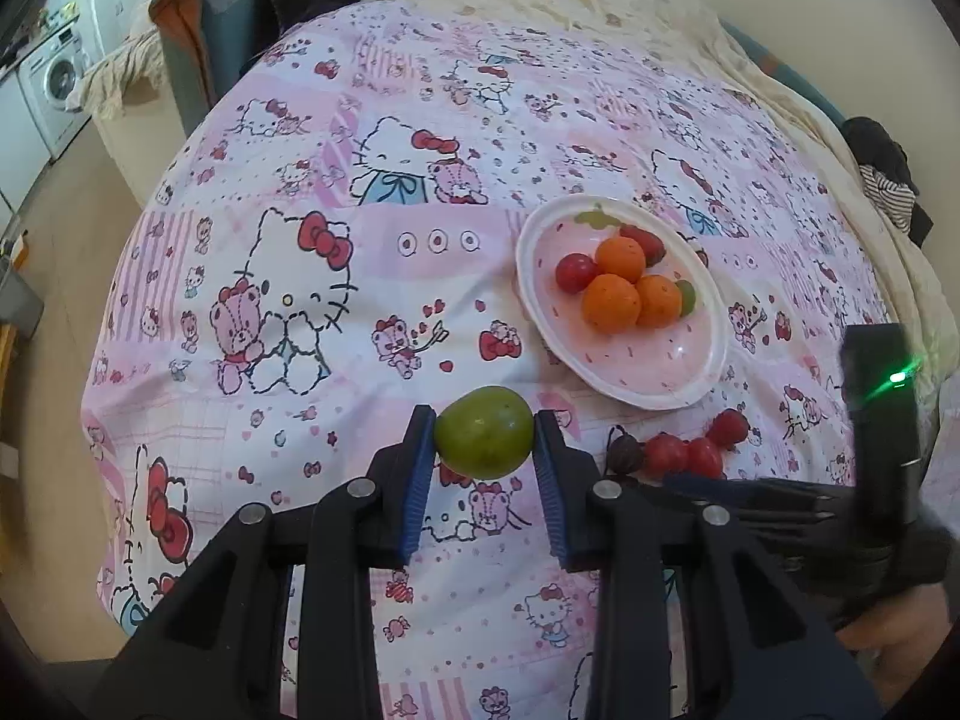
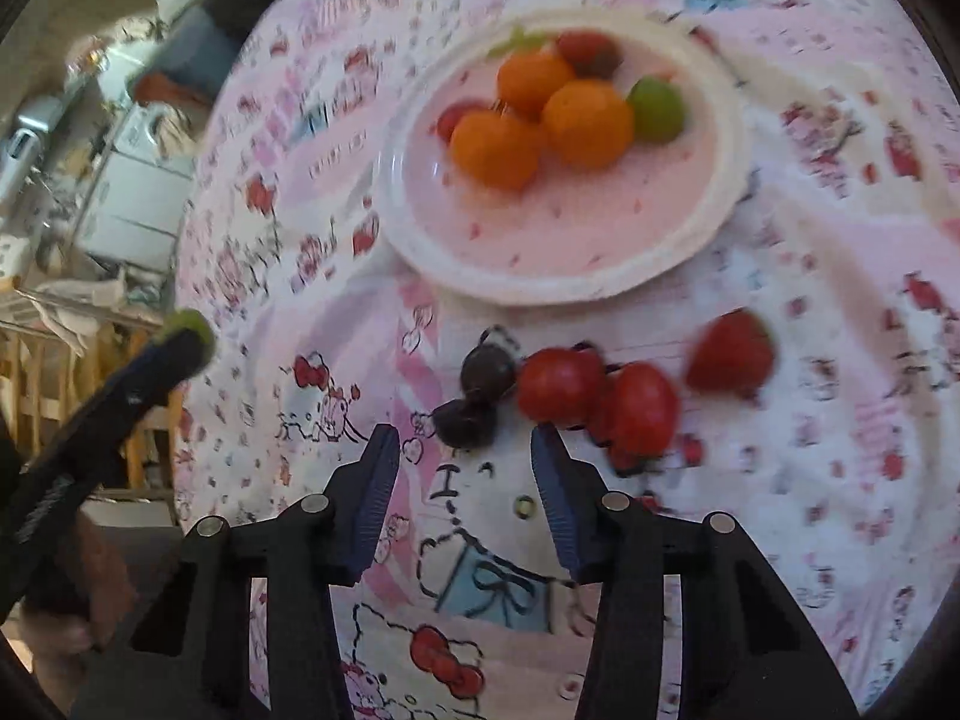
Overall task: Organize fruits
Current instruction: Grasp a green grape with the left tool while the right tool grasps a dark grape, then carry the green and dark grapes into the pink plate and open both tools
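Note:
My left gripper [image 1: 485, 435] is shut on a green round fruit [image 1: 483, 432] and holds it above the patterned cloth, left of and nearer than the pink plate [image 1: 672, 372]. The plate [image 2: 540, 252] holds three orange fruits [image 2: 588, 123], red fruits and a small green one [image 2: 658, 108]. My right gripper [image 2: 465, 456] is open and empty, just short of two dark cherries [image 2: 474, 396]. Red tomatoes [image 2: 561, 384] and a strawberry [image 2: 729, 354] lie beside them on the cloth. The left gripper with its green fruit also shows at the left of the right wrist view [image 2: 192, 330].
A Hello Kitty cloth [image 1: 300, 300] covers the table. A chair with clothes [image 1: 204, 36] stands at the far left, a washing machine [image 1: 57, 78] beyond. Dark clothing [image 1: 888, 174] lies at the right edge. The right gripper's handle [image 1: 882, 420] stands close on the right.

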The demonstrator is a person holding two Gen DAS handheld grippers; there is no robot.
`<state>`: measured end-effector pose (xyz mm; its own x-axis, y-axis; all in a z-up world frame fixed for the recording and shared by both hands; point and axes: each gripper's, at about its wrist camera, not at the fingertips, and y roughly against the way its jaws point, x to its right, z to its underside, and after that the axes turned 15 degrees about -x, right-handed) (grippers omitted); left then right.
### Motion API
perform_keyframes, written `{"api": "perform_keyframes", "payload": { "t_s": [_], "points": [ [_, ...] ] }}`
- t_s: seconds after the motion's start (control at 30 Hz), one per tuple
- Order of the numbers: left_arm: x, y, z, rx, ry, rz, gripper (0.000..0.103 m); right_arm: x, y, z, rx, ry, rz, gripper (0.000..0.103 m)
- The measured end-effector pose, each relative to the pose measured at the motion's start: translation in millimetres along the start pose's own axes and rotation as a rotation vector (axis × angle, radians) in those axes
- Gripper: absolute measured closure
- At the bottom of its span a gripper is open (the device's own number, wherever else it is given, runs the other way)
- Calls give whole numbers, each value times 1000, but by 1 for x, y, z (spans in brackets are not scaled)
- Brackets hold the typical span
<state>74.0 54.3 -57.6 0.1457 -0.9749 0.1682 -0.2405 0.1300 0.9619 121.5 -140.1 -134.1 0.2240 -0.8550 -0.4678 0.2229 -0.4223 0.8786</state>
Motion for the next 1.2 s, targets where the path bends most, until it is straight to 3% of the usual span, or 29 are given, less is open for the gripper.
{"api": "perform_keyframes", "payload": {
  "t_s": [0.23,0.3,0.43,0.83,1.03,1.2],
  "points": [
    [-5,0,-2,1,14,8,74,-11,-28,-10,-34,4,118,63],
    [-5,0,-1,2,15,7,74,-14,-31,-11,-29,19,141,73],
    [-5,0,-2,3,15,7,74,-15,-32,-10,-28,56,157,75],
    [11,-2,-4,14,-5,-14,74,10,4,18,8,25,33,75],
    [29,2,-5,36,-37,-15,74,26,42,31,99,-9,1,75],
    [40,9,-6,74,-68,-23,74,39,86,35,243,-29,-28,75]
  ]
}}
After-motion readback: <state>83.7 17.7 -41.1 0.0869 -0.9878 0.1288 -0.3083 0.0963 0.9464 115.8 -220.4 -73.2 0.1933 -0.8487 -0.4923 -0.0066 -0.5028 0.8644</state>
